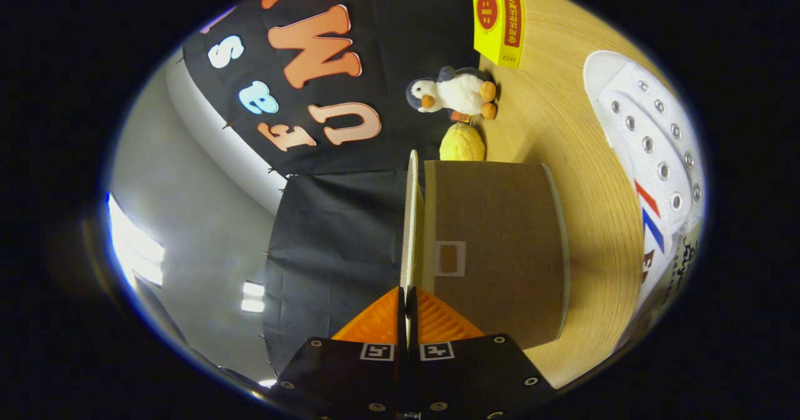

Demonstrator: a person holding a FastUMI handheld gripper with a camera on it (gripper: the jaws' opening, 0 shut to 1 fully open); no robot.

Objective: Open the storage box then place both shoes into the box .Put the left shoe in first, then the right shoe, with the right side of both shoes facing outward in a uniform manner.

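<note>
- Your gripper [407,301] sat nearest, its two ridged, wedge-shaped fingers clamped on the thin pale edge of the lid [411,220], which ran straight ahead toward 12 o'clock between them.
- The whole view was rolled on its side, so the wooden table [562,114] stood upright along the 3 o'clock half.
- Just ahead of your fingers, at about 1 o'clock, the storage box [500,251] showed as a brown, cloth-textured block with a pale rim and a small framed label window on its face.
- The table's surface was light, smooth wood with a fine grain, warm under the lighting.
- At 3 o'clock, well apart from the box, a white shoe [656,145] lay on the table; it had metal eyelets, no laces I could make out, and red and blue stripes on its side.
- Beyond the box at 12 o'clock sat a bumpy yellow object [462,144], then a soft plush penguin [453,92], then a yellow carton [498,20] at 1 o'clock.
- Behind them hung the black cloth wall [337,232]; at 9 o'clock you had a grey ceiling [187,220] with bright light panels [134,248].
</note>
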